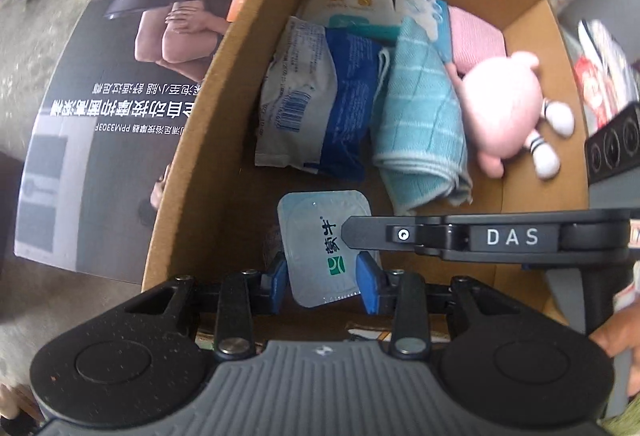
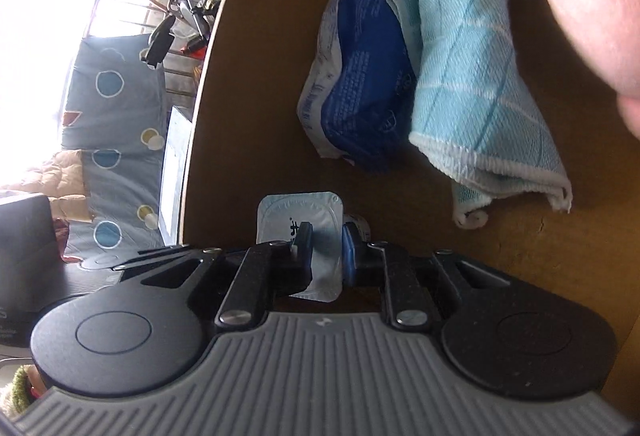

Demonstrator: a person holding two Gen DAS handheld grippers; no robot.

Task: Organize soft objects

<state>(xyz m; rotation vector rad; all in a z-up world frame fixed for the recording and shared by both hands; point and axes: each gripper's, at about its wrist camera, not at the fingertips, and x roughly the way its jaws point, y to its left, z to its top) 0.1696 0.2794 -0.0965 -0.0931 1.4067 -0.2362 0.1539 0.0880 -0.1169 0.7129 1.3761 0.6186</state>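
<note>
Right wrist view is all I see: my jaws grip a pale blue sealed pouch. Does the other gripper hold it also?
Observer: Yes, the left gripper is shut on the same pale blue sealed pouch.
Operator: What lies right of the light blue checked towel?
Observer: A pink plush toy with striped legs, inside the brown cardboard box.
Operator: And behind it?
Observer: A folded pink cloth in the far corner.

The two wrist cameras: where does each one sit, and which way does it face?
Left wrist: on the left gripper, looking steeply down into the cardboard box; it shows the right gripper and a hand.
Right wrist: on the right gripper, looking slantwise into the box.
Shared: both grip the yogurt cup; blue towel.
</note>
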